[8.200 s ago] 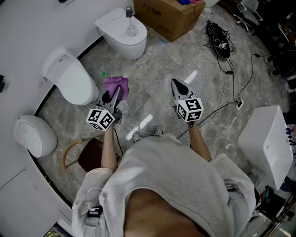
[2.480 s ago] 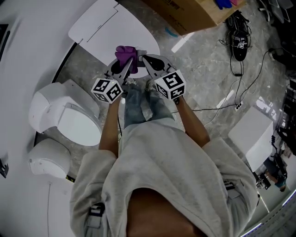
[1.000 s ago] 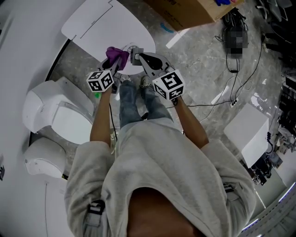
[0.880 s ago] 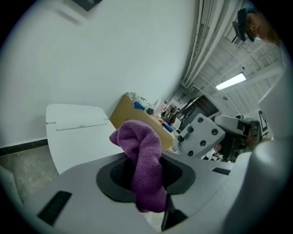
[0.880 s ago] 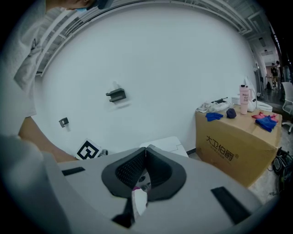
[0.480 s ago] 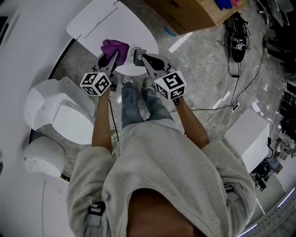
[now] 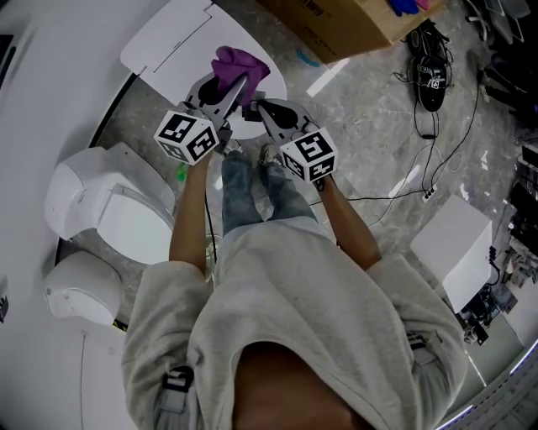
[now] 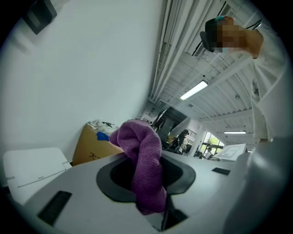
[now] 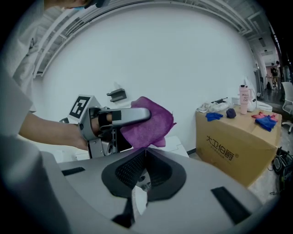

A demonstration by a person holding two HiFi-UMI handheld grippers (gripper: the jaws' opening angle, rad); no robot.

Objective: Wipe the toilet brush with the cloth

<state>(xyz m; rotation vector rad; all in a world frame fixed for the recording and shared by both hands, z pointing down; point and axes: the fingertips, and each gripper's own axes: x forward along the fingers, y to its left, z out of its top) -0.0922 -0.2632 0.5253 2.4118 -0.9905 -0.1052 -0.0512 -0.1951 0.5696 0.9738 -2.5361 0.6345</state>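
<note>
In the head view my left gripper [image 7: 235, 84] is shut on a purple cloth [image 7: 239, 63] over a white toilet [image 7: 181, 46]. The cloth bulges out between the jaws in the left gripper view [image 8: 144, 169]. My right gripper [image 7: 255, 106] sits just below and right of the cloth, its tip against it. Its jaws are shut in the right gripper view [image 9: 146, 150], with a thin white handle [image 9: 137, 201] of the toilet brush pinched between them. There the cloth [image 9: 149, 121] hangs directly over the jaw tips. The brush head is hidden.
Two more white toilets [image 7: 118, 210] [image 7: 80, 290] stand at the left along the wall. A cardboard box [image 7: 353, 21] is at the top right, black cables and gear [image 7: 433, 71] lie on the marble floor, and a white box [image 7: 458, 243] stands right. The person's legs [image 7: 252, 189] are below the grippers.
My left gripper has swung right and upward with the cloth, from beside the right gripper's tip to directly over it. The right gripper has stayed put.
</note>
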